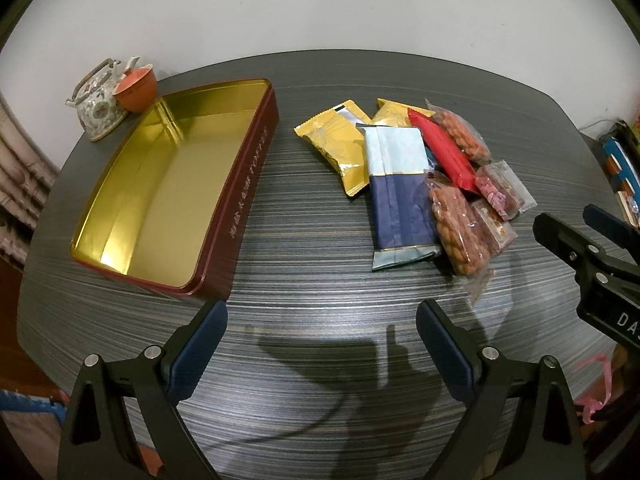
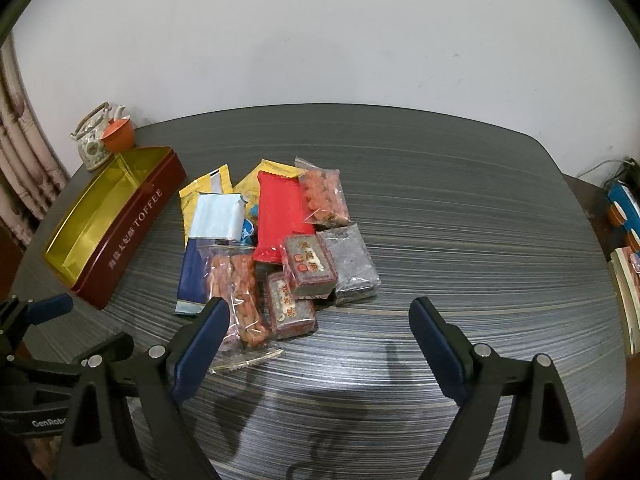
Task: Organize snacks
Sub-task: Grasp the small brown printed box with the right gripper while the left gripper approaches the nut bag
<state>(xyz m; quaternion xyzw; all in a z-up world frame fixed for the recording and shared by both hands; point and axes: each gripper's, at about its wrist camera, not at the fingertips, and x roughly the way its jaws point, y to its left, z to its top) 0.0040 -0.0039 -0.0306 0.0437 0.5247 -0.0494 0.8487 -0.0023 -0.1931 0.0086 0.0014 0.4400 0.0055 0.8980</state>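
An open maroon toffee tin [image 1: 240, 200] with a bare gold inside lies on the left of the table; it also shows in the right wrist view [image 2: 132, 232]. A pile of snack packets lies to its right: yellow packets [image 1: 336, 144], a blue packet [image 1: 400, 196], a red packet [image 1: 444, 152], bags of orange nuts [image 1: 456, 232], small red-brown blocks [image 2: 308, 268] and a dark packet [image 2: 352, 268]. My left gripper [image 1: 322, 312] is open and empty, above the table in front of tin and pile. My right gripper [image 2: 320, 310] is open and empty, just in front of the pile.
A patterned teapot [image 1: 96, 104] and an orange cup [image 1: 136, 88] stand at the table's back left corner, behind the tin. A white wall is behind the dark striped table [image 1: 320, 280]. Books and boxes [image 2: 624, 220] sit off the right edge.
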